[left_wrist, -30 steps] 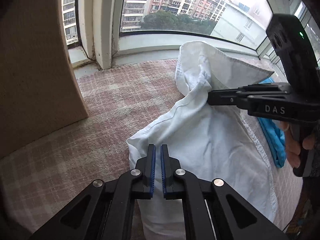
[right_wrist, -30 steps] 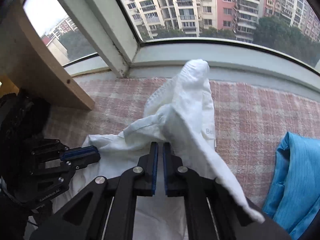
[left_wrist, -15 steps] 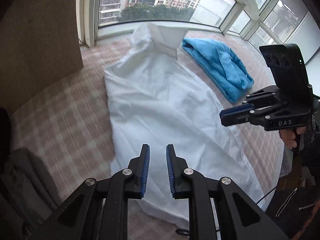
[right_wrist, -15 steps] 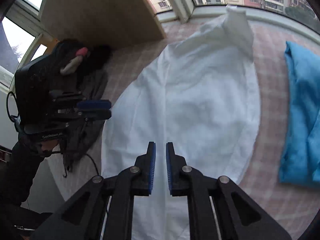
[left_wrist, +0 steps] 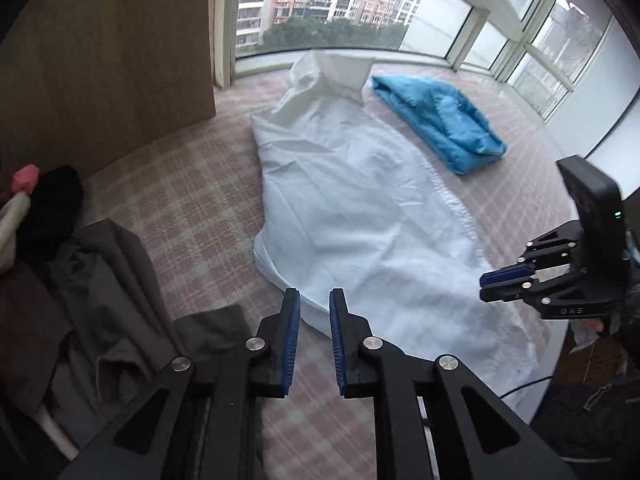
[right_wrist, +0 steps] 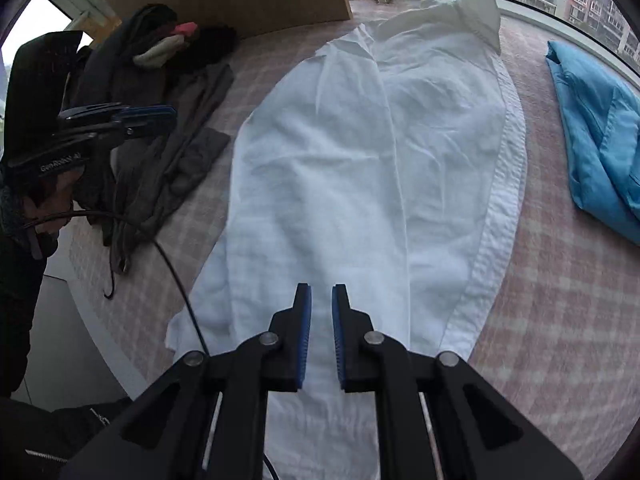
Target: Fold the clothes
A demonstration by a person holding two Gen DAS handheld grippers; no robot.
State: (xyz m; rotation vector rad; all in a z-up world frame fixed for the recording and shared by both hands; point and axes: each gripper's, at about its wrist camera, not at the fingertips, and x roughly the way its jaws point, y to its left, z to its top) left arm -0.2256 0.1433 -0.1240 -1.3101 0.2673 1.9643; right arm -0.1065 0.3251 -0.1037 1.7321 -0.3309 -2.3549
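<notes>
A white shirt [left_wrist: 360, 208] lies spread lengthwise on the pink checked cloth [left_wrist: 192, 184], with its collar [left_wrist: 344, 68] propped up at the window end. My left gripper [left_wrist: 314, 292] hovers over the shirt's near left corner. Its jaws are opening, with a narrow gap and nothing between them. My right gripper [right_wrist: 321, 286] hangs over the near hem of the shirt [right_wrist: 360, 160], slightly open and empty. Each gripper shows in the other's view: the right gripper [left_wrist: 484, 284] at the right edge and the left gripper [right_wrist: 160, 120] at the left edge.
A folded blue garment [left_wrist: 440, 124] lies to the right of the shirt. A heap of dark clothes [left_wrist: 92, 280] sits on the left by a wooden panel [left_wrist: 100, 40]. A black cable [right_wrist: 176, 272] crosses the shirt's near left corner. Windows curve around the far side.
Both grippers let go of the bunched, lifted shirt and drew back toward its near end. The shirt now lies flat. Both pairs of jaws stand a little wider apart.
</notes>
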